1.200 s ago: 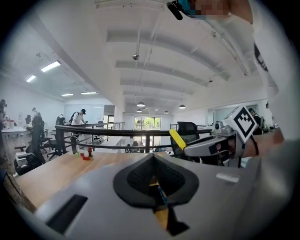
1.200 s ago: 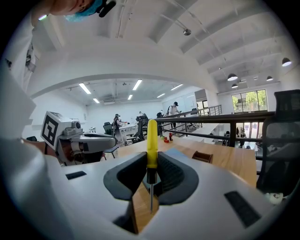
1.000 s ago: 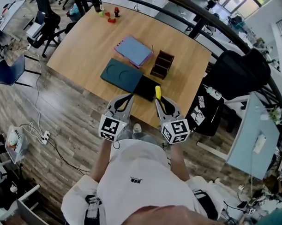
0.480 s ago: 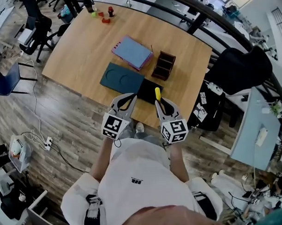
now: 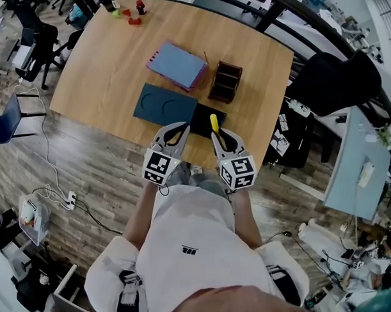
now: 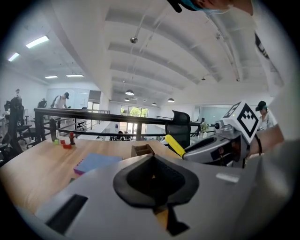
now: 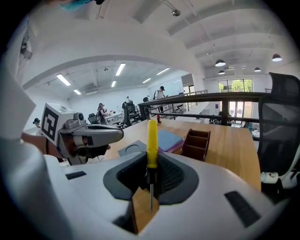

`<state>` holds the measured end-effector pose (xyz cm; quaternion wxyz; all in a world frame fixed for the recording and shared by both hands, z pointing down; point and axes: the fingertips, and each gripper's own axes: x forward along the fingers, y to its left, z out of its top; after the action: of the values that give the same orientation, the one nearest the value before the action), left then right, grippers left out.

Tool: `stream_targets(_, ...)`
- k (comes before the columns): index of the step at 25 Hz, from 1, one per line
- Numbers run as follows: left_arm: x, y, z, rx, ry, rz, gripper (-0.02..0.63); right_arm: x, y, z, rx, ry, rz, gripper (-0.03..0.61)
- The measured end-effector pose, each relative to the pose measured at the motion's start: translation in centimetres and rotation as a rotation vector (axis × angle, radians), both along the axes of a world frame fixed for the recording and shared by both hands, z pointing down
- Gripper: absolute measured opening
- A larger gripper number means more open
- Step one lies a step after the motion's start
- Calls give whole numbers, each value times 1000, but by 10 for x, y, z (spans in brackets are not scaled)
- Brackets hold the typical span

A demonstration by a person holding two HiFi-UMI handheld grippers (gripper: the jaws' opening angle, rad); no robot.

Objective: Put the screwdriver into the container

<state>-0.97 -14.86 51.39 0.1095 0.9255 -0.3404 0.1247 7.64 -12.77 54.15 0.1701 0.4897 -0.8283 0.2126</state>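
While downtilted, right gripper (image 7: 151, 178) around screwdriver (image 7: 152, 143)

Yellow on pale wood
The screwdriver (image 7: 152, 140) handle shows yellow, container (image 5: 225, 81) dark brown, worktop (image 5: 103, 66) light wood; blue pad (image 5: 177, 63) edged pink, teal mat (image 5: 164, 104); left tool (image 5: 174, 130) and right tool (image 5: 220, 137) carry black-and-white square markers.

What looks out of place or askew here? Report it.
Nothing is spilled or damaged. One oddity: the right gripper clamps the screwdriver backwards, with its yellow handle pointing ahead and its tip pointing back at the gripper's camera. The container stands upright on the table.
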Motion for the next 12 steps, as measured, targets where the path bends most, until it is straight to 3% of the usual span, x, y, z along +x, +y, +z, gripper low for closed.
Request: stream_targets(12, 15, -23, 55, -85, -45, 80, 9, 4, -16, 64, -167, 75, 1, 63)
